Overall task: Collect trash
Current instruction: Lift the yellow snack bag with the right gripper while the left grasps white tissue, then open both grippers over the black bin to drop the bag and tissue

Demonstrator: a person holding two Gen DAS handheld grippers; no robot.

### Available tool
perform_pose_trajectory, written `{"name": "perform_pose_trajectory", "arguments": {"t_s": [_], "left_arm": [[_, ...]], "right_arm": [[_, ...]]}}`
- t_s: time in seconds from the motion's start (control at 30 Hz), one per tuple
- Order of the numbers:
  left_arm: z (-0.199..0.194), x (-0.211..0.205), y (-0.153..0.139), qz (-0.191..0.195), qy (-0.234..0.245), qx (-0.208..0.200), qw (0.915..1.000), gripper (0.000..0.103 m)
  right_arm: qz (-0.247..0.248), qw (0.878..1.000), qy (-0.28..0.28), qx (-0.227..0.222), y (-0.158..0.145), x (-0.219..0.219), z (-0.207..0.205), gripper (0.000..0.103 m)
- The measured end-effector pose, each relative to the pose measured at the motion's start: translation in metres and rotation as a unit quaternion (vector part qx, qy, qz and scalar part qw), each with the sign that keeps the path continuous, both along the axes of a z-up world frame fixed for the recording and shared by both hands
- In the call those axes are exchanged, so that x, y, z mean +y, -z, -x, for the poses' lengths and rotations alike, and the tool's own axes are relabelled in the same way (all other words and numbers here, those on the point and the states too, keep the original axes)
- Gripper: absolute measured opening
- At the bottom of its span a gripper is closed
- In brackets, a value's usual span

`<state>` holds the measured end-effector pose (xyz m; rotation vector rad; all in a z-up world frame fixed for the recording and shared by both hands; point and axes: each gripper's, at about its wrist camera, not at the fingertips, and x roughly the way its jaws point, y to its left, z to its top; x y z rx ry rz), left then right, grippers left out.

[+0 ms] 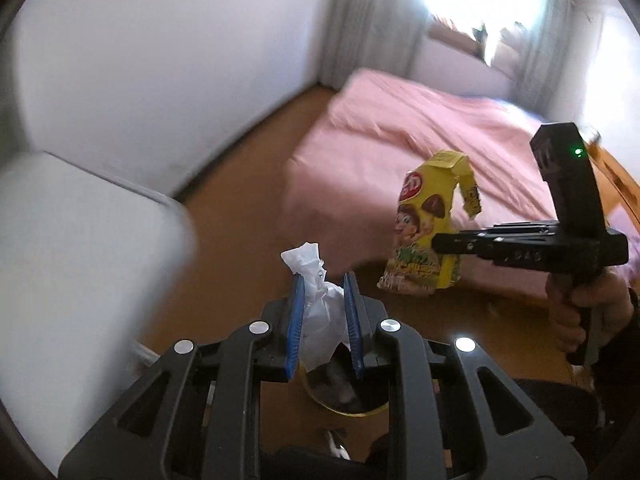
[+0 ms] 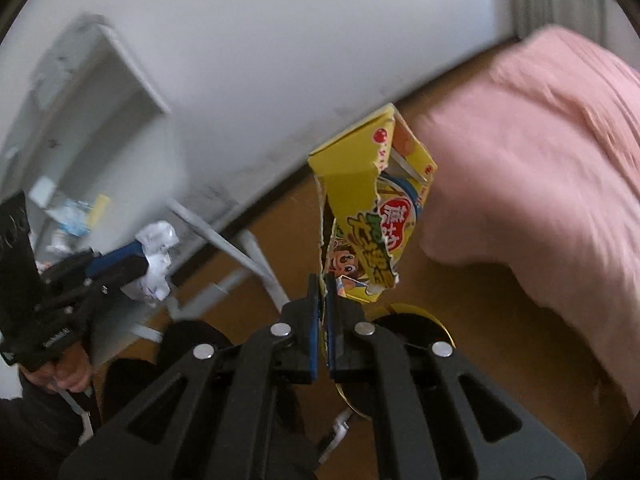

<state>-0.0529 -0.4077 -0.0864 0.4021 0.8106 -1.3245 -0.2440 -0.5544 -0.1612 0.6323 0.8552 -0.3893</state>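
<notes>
White crumpled paper [image 1: 320, 304] sits pinched between the blue pads of the left gripper [image 1: 322, 320]; jaws closed on its lower bulk, a twisted tuft sticking out at 12 o'clock past the tips. Directly beneath, at 6 o'clock of the pads, a dark round bin with a gold rim [image 1: 344, 408] stands on the brown floor [image 1: 240, 216], mouth partly hidden by the gripper body.

Right gripper [image 2: 323, 280]: jaws closed on the bottom corner of a torn yellow snack box [image 2: 372, 208], which hangs out toward 12–1 o'clock. Only a thin edge of card is caught.

Risks, as judged:
- Box held by a ragged corner; the tear running up its side could extend and the box drop to the floor short of the bin.
- Bin mouth looks small against the box; released flat, it may bridge the rim or tip off.
- Paper is light and springy; it could cling to a pad on release, or bounce out.
- Both grippers near each other above one bin: collision likely if they release together.

Further out, a bed with a pink cover [image 1: 420, 132] at 1–2 o'clock; white wall [image 1: 160, 60] and curtained window [image 1: 472, 12] beyond. Both views blurred.
</notes>
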Motion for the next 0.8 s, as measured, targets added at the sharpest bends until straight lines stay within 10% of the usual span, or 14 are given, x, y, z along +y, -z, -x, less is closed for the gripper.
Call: {"name": "perform_pose_trajectory", "arguments": {"t_s": [0.37, 0.67, 0.73, 0.8], "left_arm": [[0.023, -0.073, 0.143, -0.127, 0.035, 0.051, 0.9900, 0.019], [0.036, -0.087, 0.173, -0.160, 0.036, 0.064, 0.9843, 0.019], [0.036, -0.093, 0.177, -0.165, 0.038, 0.063, 0.9836, 0.019], [0.039, -0.100, 0.178, -0.168, 0.041, 0.064, 0.9828, 0.019]], "right_arm": [[-0.125, 0.982, -0.014, 0.140, 0.187, -0.027, 0.018, 0.004], [-0.159, 0.974, -0.032, 0.160, 0.225, -0.017, 0.009, 0.004], [-0.162, 0.972, -0.033, 0.166, 0.224, -0.018, 0.008, 0.014], [-0.159, 0.974, -0.029, 0.159, 0.221, -0.022, 0.016, 0.073]]}}
